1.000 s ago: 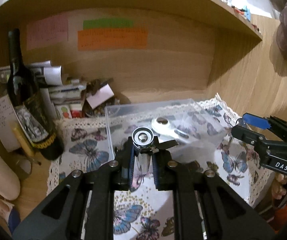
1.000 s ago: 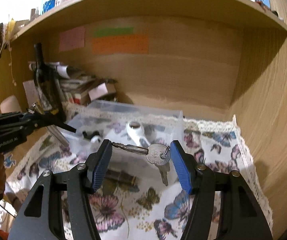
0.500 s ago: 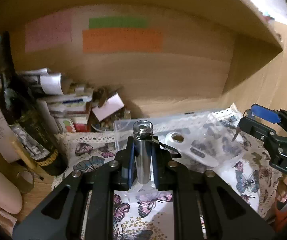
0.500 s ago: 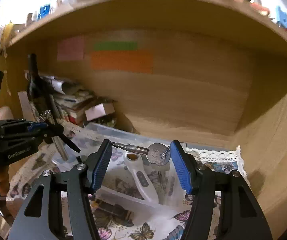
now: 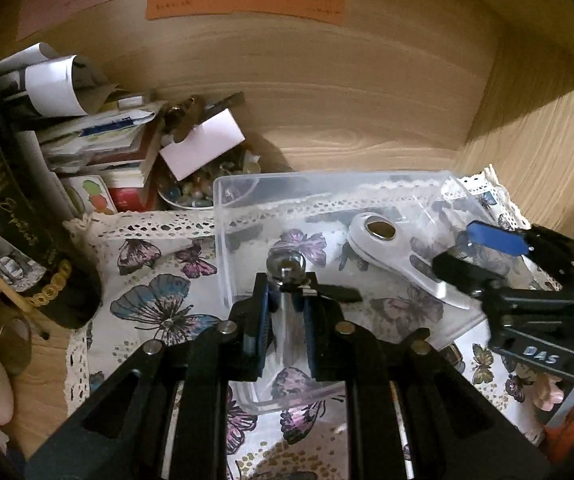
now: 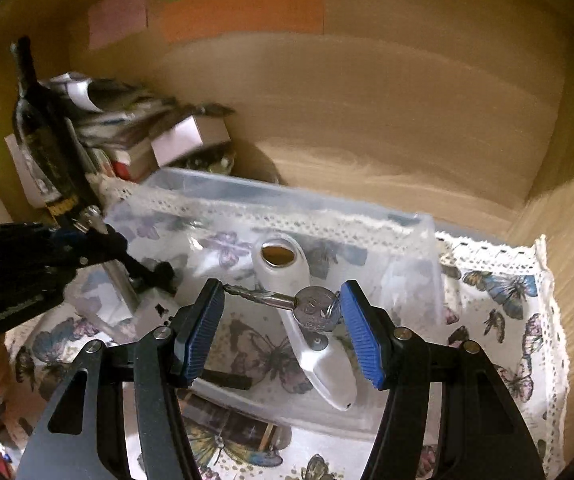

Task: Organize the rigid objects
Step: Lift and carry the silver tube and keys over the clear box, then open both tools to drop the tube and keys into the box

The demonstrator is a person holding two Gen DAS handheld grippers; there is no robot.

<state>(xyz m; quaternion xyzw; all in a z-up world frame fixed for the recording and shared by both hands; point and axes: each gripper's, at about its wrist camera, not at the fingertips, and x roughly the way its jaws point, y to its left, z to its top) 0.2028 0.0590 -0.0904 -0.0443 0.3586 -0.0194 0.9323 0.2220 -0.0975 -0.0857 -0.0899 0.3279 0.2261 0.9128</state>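
Note:
My left gripper (image 5: 285, 320) is shut on a silver metal cylinder (image 5: 287, 276) with a black clip, held upright over the clear plastic box (image 5: 223, 240). It also shows at the left of the right wrist view (image 6: 99, 240). My right gripper (image 6: 283, 308) is shut on a silver key (image 6: 287, 302), which spans crosswise between the blue pads, above the box (image 6: 427, 248). A white plastic tool (image 6: 307, 340) with an oval hole lies inside the box; it also shows in the left wrist view (image 5: 391, 252). The right gripper (image 5: 487, 264) shows at the right of the left wrist view.
The box sits on a butterfly-print cloth (image 5: 155, 304) with lace edges inside a wooden alcove. A dark wine bottle (image 5: 11, 216) stands at the left. Stacked papers and boxes (image 5: 107, 136) and a bowl of small stones (image 5: 191, 196) sit behind it. A dark flat object (image 6: 227, 420) lies before the box.
Both grippers have moved forward and down over the clear box, each still holding its object. The box now fills more of both views.

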